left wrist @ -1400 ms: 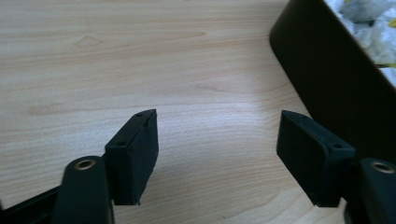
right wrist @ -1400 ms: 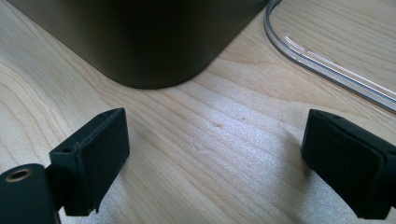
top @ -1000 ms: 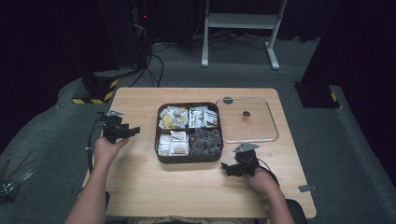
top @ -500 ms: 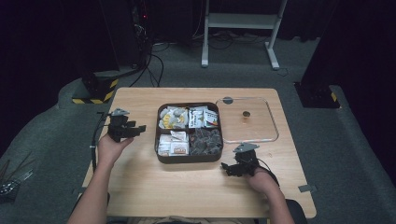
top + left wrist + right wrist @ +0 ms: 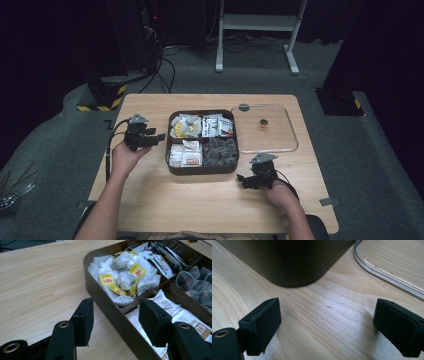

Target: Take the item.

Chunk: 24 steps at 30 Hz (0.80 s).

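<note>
My left gripper (image 5: 113,322), jaws just narrowing on nothing astride the tea box (image 5: 110,307) wall, may clip it and shove the box; right gripper (image 5: 327,327) gapes empty.

I cannot read any text; the yellow tags (image 5: 107,279) on the tea bags (image 5: 125,277) are too blurred.

We are counting one tray, one lid and two grippers on one table.

We are seeing one dark box (image 5: 202,170) split into four compartments, one clear lid (image 5: 285,148) lying beside it with one round knob (image 5: 263,122) at its middle, one wooden table (image 5: 150,197), and two grippers: the left gripper (image 5: 159,137) and the right gripper (image 5: 241,179), each showing two black jaws.
</note>
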Tool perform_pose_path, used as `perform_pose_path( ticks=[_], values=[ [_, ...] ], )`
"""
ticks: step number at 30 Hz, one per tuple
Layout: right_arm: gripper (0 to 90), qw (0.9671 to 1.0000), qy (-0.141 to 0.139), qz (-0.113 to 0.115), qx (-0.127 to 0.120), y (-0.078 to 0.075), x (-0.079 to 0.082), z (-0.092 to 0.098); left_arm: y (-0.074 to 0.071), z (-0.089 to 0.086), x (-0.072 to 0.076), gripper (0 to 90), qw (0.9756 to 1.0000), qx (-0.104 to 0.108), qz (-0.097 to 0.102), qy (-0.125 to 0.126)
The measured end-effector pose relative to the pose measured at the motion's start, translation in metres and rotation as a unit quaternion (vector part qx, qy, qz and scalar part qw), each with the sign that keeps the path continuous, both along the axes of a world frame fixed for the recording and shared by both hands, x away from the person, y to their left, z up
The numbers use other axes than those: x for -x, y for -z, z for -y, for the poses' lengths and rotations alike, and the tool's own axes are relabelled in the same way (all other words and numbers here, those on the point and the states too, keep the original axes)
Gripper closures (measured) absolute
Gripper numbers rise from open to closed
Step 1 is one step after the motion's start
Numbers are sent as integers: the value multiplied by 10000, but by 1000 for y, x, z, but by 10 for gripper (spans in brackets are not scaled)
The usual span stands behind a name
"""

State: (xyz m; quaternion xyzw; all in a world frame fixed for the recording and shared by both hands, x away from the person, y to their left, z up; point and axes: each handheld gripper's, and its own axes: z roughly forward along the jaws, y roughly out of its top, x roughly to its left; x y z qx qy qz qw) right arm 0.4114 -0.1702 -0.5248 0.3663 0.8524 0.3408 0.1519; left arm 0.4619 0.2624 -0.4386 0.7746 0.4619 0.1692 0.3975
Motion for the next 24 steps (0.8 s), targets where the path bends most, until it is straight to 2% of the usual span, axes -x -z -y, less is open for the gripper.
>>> perform_pose_path(
  ticks=[7, 13, 17, 19, 24],
  values=[
    [78, 10000, 40, -16, -11, 0, 1, 0, 1, 11, -2, 468, 9998, 11, 3, 198],
    [78, 10000, 74, -7, -9, 0, 2, 0, 2, 18, -4, 479, 9993, 114, -42, 342],
    [78, 9999, 101, -9, -13, 0, 3, 0, 2, 23, -4, 485, 9989, 60, 20, 469],
    [78, 9999, 106, -11, -9, 0, 4, 0, 3, 28, -5, 493, 9984, 40, -34, 567],
    [79, 9999, 107, 4, 0, 0, 4, 1, 5, 33, -8, 477, 9979, 119, -160, 623]
  ],
)
